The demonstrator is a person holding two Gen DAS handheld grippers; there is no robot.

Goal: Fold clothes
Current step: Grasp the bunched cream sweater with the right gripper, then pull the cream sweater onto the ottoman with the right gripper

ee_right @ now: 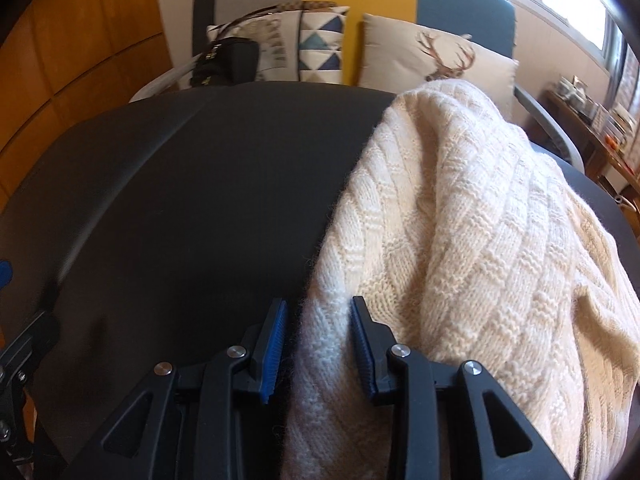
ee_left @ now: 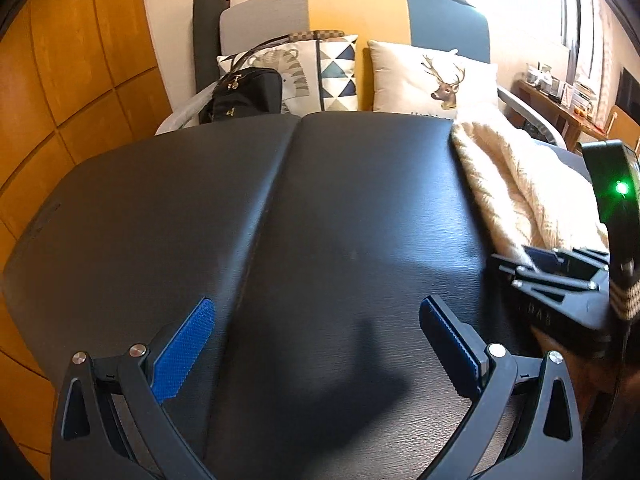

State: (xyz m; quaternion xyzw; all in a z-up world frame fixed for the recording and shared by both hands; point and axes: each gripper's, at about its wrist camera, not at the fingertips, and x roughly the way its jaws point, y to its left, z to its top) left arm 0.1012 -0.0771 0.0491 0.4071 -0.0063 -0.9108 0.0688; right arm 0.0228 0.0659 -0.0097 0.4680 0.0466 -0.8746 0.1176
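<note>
A cream cable-knit sweater (ee_right: pixel 460 208) lies bunched on the right part of a black padded table (ee_right: pixel 180 184). My right gripper (ee_right: pixel 319 344) is shut on a thick fold of the sweater's near edge, the knit squeezed between its blue pads. In the left wrist view the sweater (ee_left: pixel 516 184) runs along the table's right side, and the right gripper's black body (ee_left: pixel 560 284) sits at its near end. My left gripper (ee_left: pixel 316 344) hovers over the bare black table (ee_left: pixel 320 208), open wide with nothing between its fingers.
Behind the table stands a sofa (ee_left: pixel 360 12) with two printed cushions (ee_left: pixel 432 76) and a black bag (ee_left: pixel 244 92). Orange wooden panels (ee_left: pixel 72 60) fill the left side. A cluttered wooden shelf (ee_left: pixel 560 92) stands under the window at far right.
</note>
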